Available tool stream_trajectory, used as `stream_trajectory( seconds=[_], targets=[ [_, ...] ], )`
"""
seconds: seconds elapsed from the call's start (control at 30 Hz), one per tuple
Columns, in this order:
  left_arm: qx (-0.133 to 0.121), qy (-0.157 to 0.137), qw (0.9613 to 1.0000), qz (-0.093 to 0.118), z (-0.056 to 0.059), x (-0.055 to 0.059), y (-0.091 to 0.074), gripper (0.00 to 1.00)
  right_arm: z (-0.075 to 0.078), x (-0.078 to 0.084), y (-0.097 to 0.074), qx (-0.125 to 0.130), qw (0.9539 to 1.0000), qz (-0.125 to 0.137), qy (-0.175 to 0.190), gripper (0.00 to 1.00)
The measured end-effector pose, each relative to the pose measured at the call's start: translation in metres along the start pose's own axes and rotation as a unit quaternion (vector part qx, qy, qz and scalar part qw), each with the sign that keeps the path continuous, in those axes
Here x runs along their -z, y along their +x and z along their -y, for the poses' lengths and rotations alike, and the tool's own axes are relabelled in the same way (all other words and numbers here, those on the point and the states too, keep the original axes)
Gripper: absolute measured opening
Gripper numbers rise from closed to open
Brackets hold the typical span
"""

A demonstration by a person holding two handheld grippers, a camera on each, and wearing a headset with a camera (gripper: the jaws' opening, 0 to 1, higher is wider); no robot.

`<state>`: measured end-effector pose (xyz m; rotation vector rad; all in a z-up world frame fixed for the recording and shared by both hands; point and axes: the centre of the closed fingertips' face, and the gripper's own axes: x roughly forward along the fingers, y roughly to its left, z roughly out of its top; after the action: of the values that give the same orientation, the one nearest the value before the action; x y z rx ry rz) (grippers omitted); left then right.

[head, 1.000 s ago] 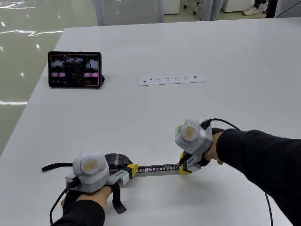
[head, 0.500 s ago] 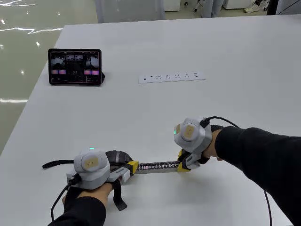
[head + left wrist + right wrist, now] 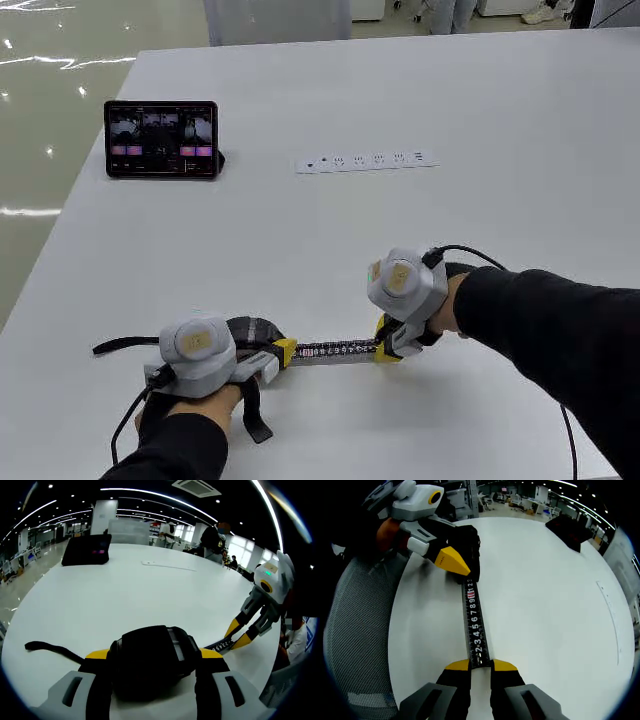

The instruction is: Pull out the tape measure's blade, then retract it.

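Nearest to us, the left gripper (image 3: 272, 358) is clenched around the tape measure case (image 3: 150, 660), a black body resting on the white table (image 3: 480, 120), with its strap (image 3: 120, 349) trailing off to the left. From the mouth of the case the blade (image 3: 474, 622) lies flat on the table and runs toward the right gripper (image 3: 481, 666), whose yellow-tipped jaws pinch the blade's free end. A short run of numbered blade spans the gap between the two grippers, which sit near each other at about the same depth. The blade's long axis points straight from one gripper to the other. We judge, then, that any further pull must carry the right gripper directly away from the case along that line, and that a retract must bring it back the same way. Farther off on the table lie a power strip (image 3: 367, 160) and a tablet (image 3: 160, 138).
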<state>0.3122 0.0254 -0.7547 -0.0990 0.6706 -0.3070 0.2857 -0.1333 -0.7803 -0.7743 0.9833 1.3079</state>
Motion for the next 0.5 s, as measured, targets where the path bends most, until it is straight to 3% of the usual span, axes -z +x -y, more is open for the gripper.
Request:
stream_trajectory(
  seconds=[0.5],
  targets=[
    [0.000, 0.000, 1.0000, 0.000, 0.0001, 0.0001, 0.0005, 0.63, -0.0005, -0.0030, 0.0020, 0.001, 1.0000, -0.005, -0.002, 0.10]
  ],
)
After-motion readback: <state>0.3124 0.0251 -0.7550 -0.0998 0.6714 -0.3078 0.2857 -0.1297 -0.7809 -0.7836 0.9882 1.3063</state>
